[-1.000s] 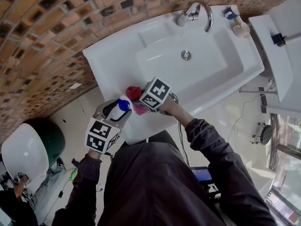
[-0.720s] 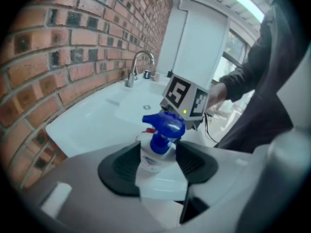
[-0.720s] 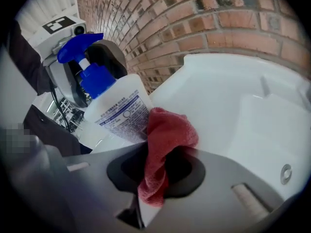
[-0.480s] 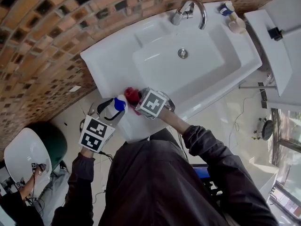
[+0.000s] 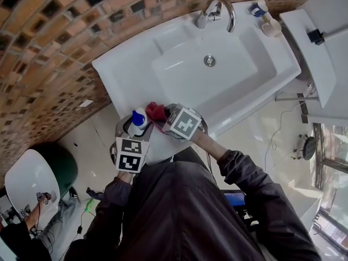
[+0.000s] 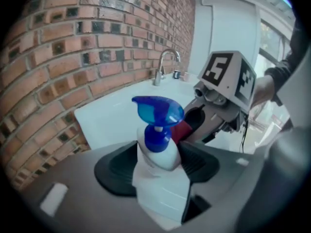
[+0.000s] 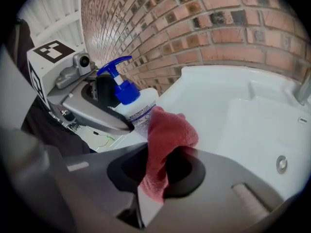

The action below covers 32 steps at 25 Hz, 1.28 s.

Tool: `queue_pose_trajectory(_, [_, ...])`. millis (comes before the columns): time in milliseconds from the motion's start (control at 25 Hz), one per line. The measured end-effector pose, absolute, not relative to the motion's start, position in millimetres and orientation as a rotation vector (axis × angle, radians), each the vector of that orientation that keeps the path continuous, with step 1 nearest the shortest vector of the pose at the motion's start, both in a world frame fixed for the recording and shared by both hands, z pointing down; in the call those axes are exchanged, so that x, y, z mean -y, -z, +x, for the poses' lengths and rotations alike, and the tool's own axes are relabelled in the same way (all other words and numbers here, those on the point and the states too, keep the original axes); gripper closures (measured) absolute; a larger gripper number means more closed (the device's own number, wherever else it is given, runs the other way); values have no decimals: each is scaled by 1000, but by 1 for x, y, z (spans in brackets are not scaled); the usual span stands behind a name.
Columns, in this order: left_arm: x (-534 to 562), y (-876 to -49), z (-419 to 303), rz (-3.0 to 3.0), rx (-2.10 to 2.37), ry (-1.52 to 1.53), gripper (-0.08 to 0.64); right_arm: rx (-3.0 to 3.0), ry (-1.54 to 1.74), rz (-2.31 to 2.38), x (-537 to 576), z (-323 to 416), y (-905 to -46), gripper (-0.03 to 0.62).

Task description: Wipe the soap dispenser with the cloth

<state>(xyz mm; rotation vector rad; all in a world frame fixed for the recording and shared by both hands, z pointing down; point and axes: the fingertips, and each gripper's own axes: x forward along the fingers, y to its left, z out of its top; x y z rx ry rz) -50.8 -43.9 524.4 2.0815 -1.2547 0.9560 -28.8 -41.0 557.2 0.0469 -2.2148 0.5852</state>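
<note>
- The left gripper (image 6: 156,155) has the soap dispenser (image 6: 160,178) upright between its jaws. The jaws are opening, with the dark pads against the white bottle's sides below the blue pump.
- The right gripper (image 7: 158,166) has its jaws clamped on a red cloth (image 7: 167,132), which bunches up out of them.
- The cloth lies against the side of the dispenser's bottle.
- From the head view, both grippers meet at the front left corner of the white sink (image 5: 125,75), beside the brick wall (image 5: 43,48).
- The tap (image 5: 217,12) stands at the sink's far rim, well apart from them.
</note>
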Motion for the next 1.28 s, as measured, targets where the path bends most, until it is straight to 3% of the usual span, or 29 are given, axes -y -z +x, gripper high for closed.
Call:
queue_pose_trajectory(400, [26, -525, -42, 2602, 498, -1055, 333, 2364, -598, -17, 50, 12, -509, 526])
queue_pose_trajectory(640, [23, -523, -41, 2684, 298, -1031, 332, 2515, -767, -129, 67, 1, -461, 526])
queue_pose_trajectory(1080, [23, -522, -37, 2708, 253, -997, 334, 2273, -858, -214, 63, -20, -540, 526])
queue_pose_trajectory(1280, [23, -523, -37, 2717, 239, -992, 334, 2120, -617, -237, 58, -20, -587, 526])
